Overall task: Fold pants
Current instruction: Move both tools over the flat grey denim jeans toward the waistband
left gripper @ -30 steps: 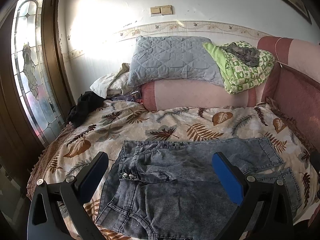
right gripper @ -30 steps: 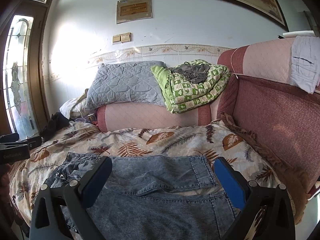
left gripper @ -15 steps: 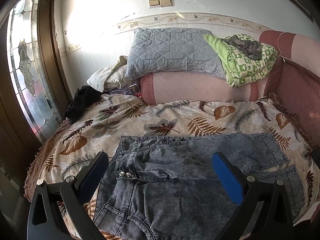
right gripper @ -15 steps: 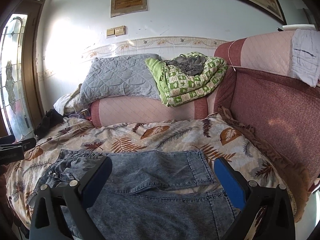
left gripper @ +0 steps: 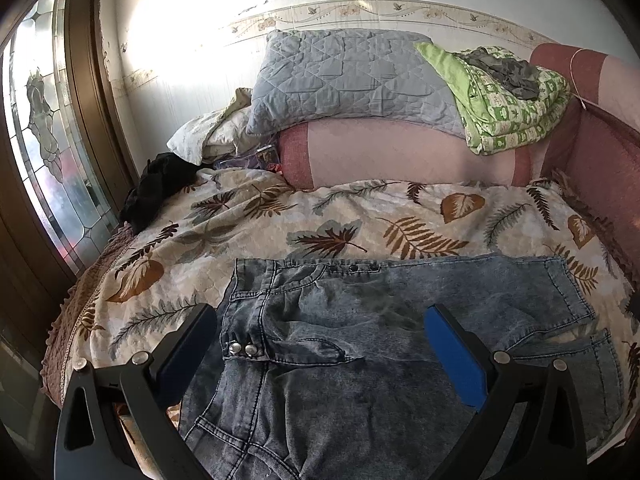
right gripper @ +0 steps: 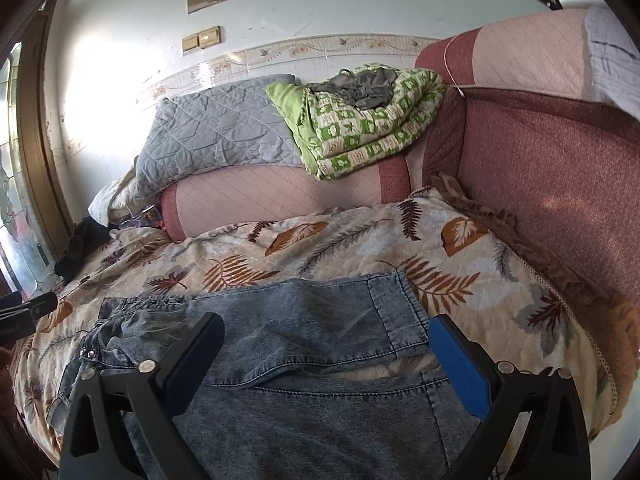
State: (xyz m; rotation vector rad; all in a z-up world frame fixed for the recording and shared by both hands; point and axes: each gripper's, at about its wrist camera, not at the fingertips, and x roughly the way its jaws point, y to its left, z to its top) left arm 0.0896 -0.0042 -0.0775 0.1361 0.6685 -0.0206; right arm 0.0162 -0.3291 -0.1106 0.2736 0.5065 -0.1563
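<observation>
Sharp fisheye frames — window [left gripper: 48,120] glare whitens wall [left gripper: 180,20].

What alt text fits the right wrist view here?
Faded blue denim pants lie spread on a leaf-print bedspread, framed by the open right gripper holding nothing. Behind, a grey quilted pillow and green patterned blanket.

sunlit white wall [left gripper: 192,40], stained-glass window [left gripper: 48,152], pink sofa back [right gripper: 560,168].
</observation>
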